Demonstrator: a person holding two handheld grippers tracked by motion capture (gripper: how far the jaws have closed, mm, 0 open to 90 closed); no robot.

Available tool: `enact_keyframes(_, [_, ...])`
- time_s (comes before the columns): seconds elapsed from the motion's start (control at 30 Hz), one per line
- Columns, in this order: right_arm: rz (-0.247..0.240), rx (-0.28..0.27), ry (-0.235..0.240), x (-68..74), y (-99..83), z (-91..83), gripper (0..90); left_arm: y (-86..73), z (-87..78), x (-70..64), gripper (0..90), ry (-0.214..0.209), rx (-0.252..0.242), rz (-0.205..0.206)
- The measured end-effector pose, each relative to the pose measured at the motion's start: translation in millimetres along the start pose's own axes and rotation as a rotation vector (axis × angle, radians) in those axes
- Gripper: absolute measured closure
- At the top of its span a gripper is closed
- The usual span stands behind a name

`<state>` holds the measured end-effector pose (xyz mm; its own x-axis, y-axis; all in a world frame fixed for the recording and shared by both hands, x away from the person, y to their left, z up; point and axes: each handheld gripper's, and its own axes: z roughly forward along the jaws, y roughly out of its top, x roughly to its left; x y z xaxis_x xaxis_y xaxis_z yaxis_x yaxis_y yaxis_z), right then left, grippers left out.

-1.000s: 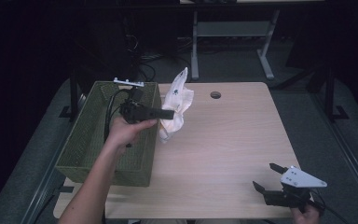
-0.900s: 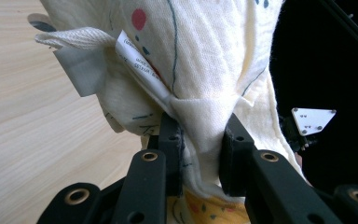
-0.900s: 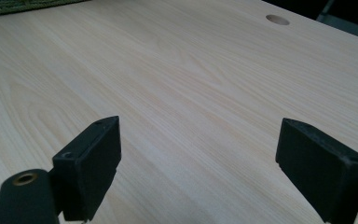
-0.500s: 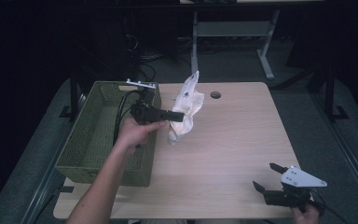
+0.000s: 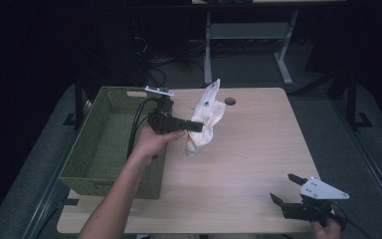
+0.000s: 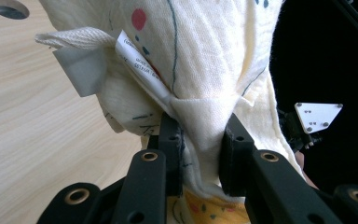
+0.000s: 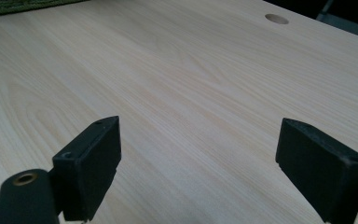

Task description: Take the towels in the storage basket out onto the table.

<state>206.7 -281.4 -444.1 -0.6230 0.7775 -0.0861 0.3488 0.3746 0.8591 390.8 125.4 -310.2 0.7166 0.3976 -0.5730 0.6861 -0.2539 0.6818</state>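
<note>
The scene holds 1 cream printed cloth [image 5: 205, 118], 1 green woven rectangular basket [image 5: 110, 144], 1 light wooden table [image 5: 248, 149] with 1 round cable hole [image 5: 230, 101], and 2 black two-jaw grippers: 1 left [image 5: 199, 126], 1 right [image 5: 284, 188].

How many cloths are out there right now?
1: a cream printed cloth, pinched in the left gripper and held above the table, beside the green basket. The basket's near inside wall is hidden.

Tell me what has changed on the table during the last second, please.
The left gripper, shut on the white cloth, carried it a little to the right, away from the green basket and farther over the table. The right gripper stayed open at the near right edge; the basket did not move.
</note>
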Motion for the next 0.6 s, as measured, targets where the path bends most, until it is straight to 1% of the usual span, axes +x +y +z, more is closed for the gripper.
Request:
enact_keyframes(0.2, [-0.001, -0.001, 0.0, -0.1, 0.0, 0.1, 13.7, 0.7, 12.3, -0.6, 74.8, -0.005, 0.014, 0.004])
enact_keyframes(0.33, [-0.001, -0.001, 0.0, -0.4, 0.0, -0.2, 13.7, 0.9, 21.4, 0.6, 74.8, -0.002, 0.025, -0.002])
enact_keyframes(0.5, [-0.005, -0.001, 0.001, -0.6, 0.0, -0.2, 13.7, 0.0, 34.3, 4.5, 74.8, 0.002, 0.04, -0.006])
enact_keyframes(0.6, [0.001, -0.002, 0.003, -0.4, 0.0, -0.7, 13.7, -1.1, 41.8, 7.0, 74.7, 0.006, 0.047, -0.016])
